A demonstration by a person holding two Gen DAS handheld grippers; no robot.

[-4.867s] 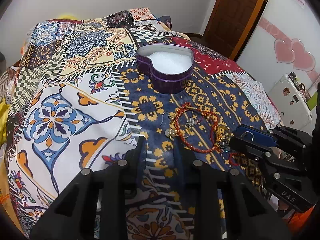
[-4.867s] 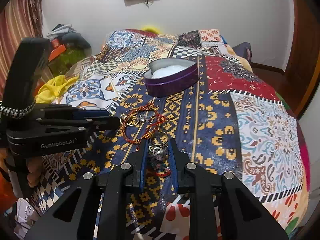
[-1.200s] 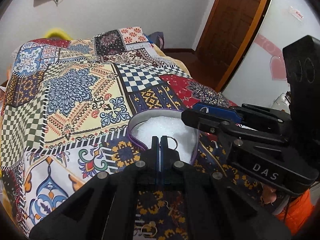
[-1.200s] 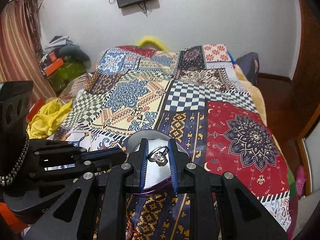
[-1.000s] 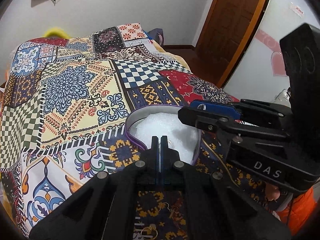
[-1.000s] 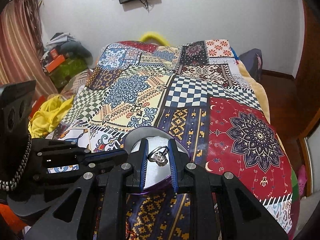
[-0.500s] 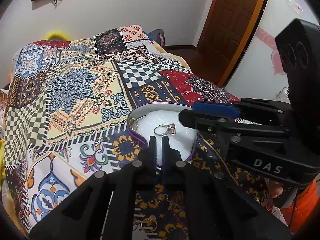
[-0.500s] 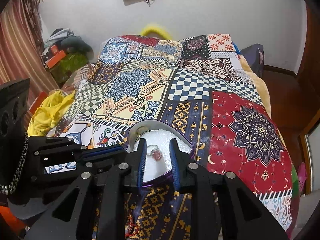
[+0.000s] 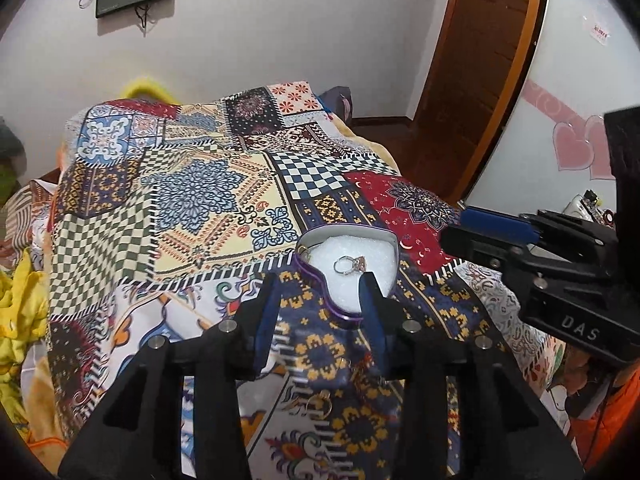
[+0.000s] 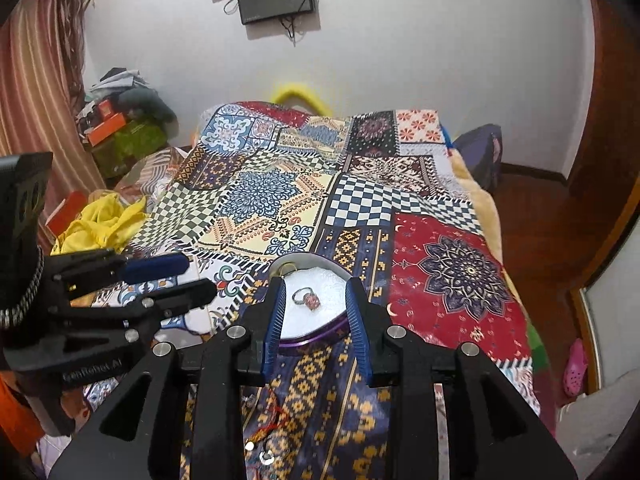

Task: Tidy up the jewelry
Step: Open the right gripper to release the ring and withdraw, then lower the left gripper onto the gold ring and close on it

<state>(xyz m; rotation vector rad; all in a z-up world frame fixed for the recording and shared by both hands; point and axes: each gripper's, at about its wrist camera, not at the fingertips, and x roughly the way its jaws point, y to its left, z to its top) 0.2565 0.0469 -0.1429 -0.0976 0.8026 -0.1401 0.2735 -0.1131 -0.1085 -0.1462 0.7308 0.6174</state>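
A purple heart-shaped tin (image 9: 340,308) (image 10: 316,334) with white padding sits on the patchwork bedspread. A silver ring with a pink stone (image 9: 351,265) (image 10: 306,298) lies on the padding. A gold-coloured piece (image 9: 305,251) (image 10: 285,268) rests at the tin's far-left edge. My left gripper (image 9: 320,286) is open and empty, just in front of the tin. My right gripper (image 10: 314,292) is open and empty, its fingers either side of the tin above the ring. More jewelry lies on the cloth nearer me: a gold earring (image 9: 320,404) and a red cord bracelet (image 10: 272,420).
The patchwork bedspread (image 9: 192,200) covers the whole bed. Yellow cloth (image 10: 100,220) and boxes lie left of the bed. A wooden door (image 9: 476,80) stands at the right. The right gripper's body (image 9: 560,272) sits right of the tin, the left gripper's body (image 10: 80,312) left of it.
Both grippers carried rings from the pile to the tin, then opened. The ring with the pink stone now lies on the padding. Both grippers have drawn back slightly and opened wider.
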